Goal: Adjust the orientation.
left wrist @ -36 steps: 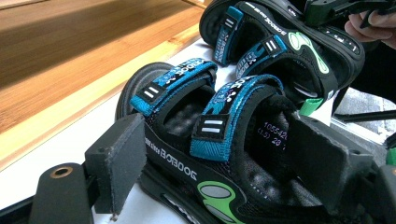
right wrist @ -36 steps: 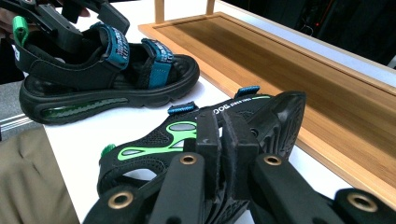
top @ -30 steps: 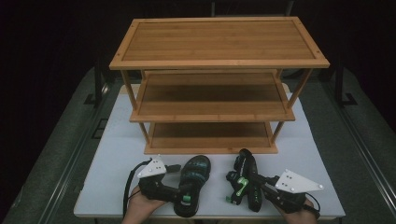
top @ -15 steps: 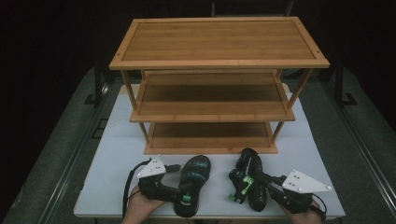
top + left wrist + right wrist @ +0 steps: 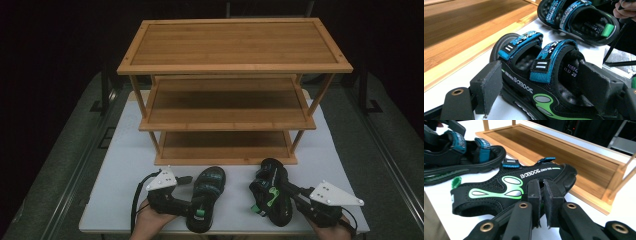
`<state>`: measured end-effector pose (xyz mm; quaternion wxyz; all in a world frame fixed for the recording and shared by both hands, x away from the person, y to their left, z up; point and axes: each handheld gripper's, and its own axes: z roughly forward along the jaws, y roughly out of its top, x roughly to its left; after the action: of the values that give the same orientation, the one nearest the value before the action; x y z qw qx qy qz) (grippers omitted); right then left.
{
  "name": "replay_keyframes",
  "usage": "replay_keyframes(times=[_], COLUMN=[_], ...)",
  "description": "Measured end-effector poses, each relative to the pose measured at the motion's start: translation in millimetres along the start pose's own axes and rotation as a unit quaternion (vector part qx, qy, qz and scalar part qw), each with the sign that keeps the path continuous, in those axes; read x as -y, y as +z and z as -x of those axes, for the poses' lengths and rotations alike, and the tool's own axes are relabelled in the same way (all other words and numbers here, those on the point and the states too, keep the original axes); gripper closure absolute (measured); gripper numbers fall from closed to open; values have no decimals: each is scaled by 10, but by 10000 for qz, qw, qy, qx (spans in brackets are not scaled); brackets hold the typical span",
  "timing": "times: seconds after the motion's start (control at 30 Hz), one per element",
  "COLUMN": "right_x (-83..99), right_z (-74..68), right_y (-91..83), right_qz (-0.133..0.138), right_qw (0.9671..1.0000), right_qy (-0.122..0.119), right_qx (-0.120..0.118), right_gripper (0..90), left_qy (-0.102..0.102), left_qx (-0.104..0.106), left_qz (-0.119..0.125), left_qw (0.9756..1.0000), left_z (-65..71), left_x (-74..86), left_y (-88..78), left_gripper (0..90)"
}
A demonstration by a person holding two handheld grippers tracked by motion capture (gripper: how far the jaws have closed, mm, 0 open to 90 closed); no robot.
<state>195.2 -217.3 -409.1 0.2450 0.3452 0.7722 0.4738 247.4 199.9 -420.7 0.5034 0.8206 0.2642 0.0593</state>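
Two black mesh sandals with blue woven straps and green trim are being handled near the front edge of the white tabletop, before the three-tier bamboo rack (image 5: 227, 122). The left sandal (image 5: 206, 197), with its nubbed footbed, is being clasped across its heel end by the left gripper (image 5: 192, 207), whose grey padded jaws are standing wide around its sides. The right sandal (image 5: 271, 192) is being pinched at its side wall by the right gripper (image 5: 292, 192), whose ridged pads (image 5: 534, 200) are being pressed almost together on it.
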Motion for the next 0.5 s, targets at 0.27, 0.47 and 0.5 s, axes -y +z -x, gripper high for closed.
replay_keyframes(times=[0.27,0.47,0.5], right_x=[74,184,208], right_z=[139,270,309], right_y=[-27,-1,-9], right_qz=[-158,-592,-611], right_qw=[9994,9967,9963], right_qy=[96,197,318], right_qx=[293,523,505], right_gripper=[844,854,848], left_qy=[11,29,24], left_qx=[21,18,19], left_qz=[-11,-13,-17], left_qw=[10000,10000,10000], left_z=[3,6,6], left_x=[-1,-3,-3], left_y=[-1,1,1], left_gripper=[217,218,218])
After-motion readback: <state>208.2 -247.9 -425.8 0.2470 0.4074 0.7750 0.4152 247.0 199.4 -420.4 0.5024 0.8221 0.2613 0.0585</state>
